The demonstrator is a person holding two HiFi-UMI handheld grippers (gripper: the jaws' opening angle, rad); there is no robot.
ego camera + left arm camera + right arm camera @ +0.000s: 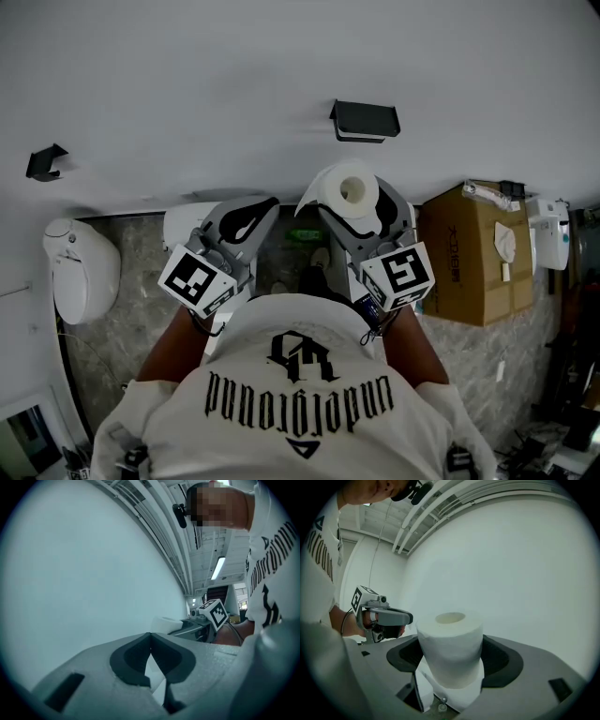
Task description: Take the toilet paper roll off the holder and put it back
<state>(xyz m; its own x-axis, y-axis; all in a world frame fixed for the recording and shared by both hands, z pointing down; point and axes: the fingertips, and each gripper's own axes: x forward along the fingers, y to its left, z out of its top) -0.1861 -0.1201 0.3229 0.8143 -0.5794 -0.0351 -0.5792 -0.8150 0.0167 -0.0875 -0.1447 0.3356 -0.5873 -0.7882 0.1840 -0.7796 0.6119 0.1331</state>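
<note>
A white toilet paper roll stands between the jaws of my right gripper, which is shut on it, with a loose sheet hanging off its left side. In the right gripper view the roll stands upright, cardboard core up, in front of the white wall. The black holder is fixed to the wall just above the roll and has nothing on it. My left gripper hovers to the left of the roll, shut and holding nothing. In the left gripper view its dark pads meet at the tips.
A white toilet sits at the lower left and a small black bracket is on the wall above it. A cardboard box stands on the floor to the right, with a white device beside it.
</note>
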